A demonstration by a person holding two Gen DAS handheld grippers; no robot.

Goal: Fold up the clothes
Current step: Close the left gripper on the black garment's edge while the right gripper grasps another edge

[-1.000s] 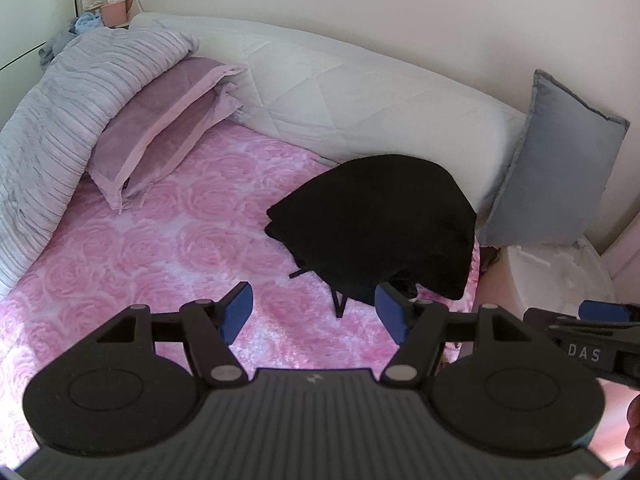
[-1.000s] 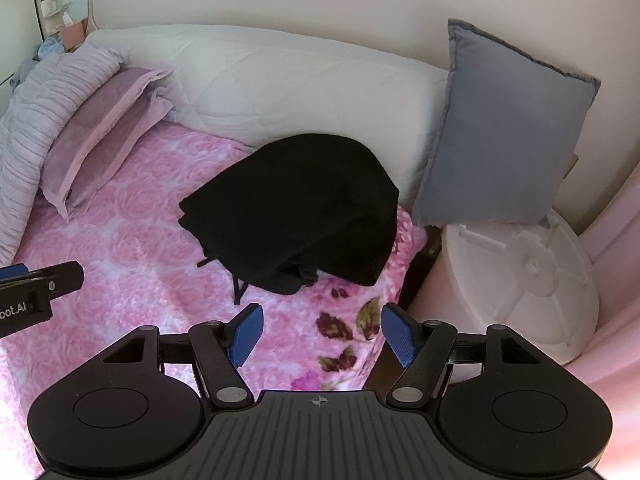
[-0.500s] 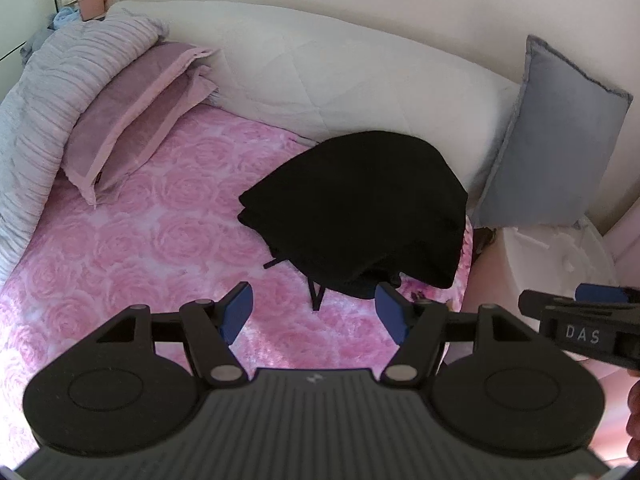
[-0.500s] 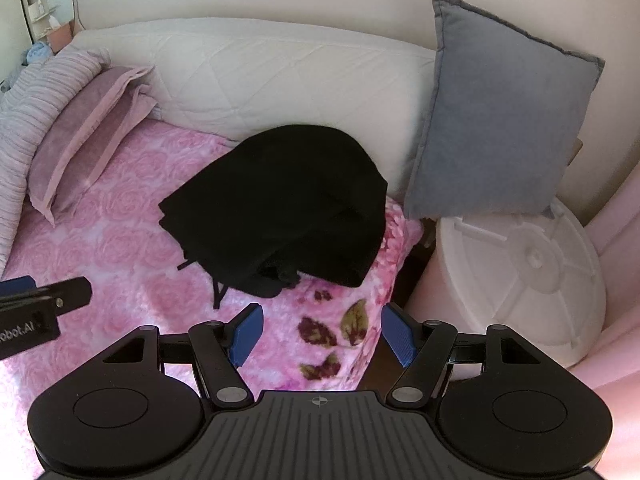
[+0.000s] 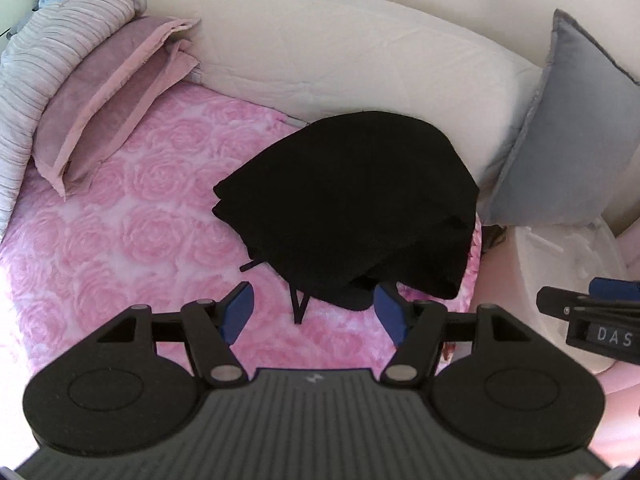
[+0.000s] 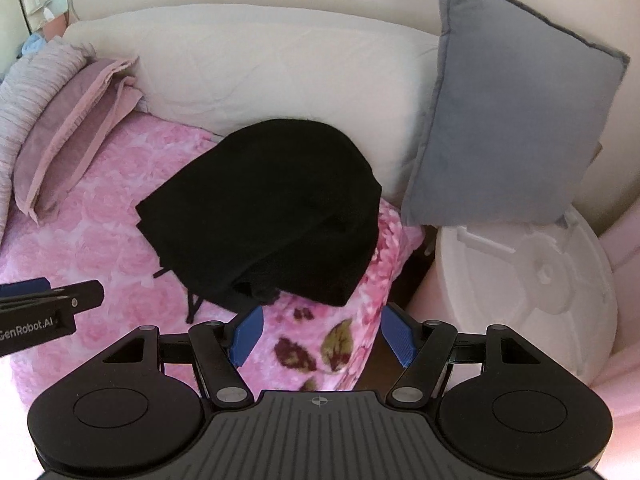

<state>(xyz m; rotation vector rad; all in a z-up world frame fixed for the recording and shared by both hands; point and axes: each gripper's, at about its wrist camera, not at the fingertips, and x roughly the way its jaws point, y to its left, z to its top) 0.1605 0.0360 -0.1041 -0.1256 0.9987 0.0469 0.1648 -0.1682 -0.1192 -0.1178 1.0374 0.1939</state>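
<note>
A black garment [image 5: 352,208] [image 6: 272,212] lies in a loose folded heap on the pink rose-patterned bedspread [image 5: 132,232] [image 6: 92,240], near the bed's right corner, with thin black cords trailing at its near edge. My left gripper [image 5: 316,314] is open just short of the heap's near edge, with nothing between its blue pads. My right gripper [image 6: 322,334] is open too, above the bedspread's corner, a little short of the garment. Each gripper's tip shows at the edge of the other's view.
A long white quilted bolster [image 5: 340,60] [image 6: 260,68] runs along the wall behind the garment. A grey cushion [image 5: 568,132] [image 6: 512,128] leans at the right above a white round foam piece [image 6: 528,280]. Mauve pillows [image 5: 104,100] and a striped duvet [image 5: 36,76] lie at left.
Both grippers have moved forward toward the black garment, which now looks larger and nearer in both views. Both stay open. The garment has not moved.
</note>
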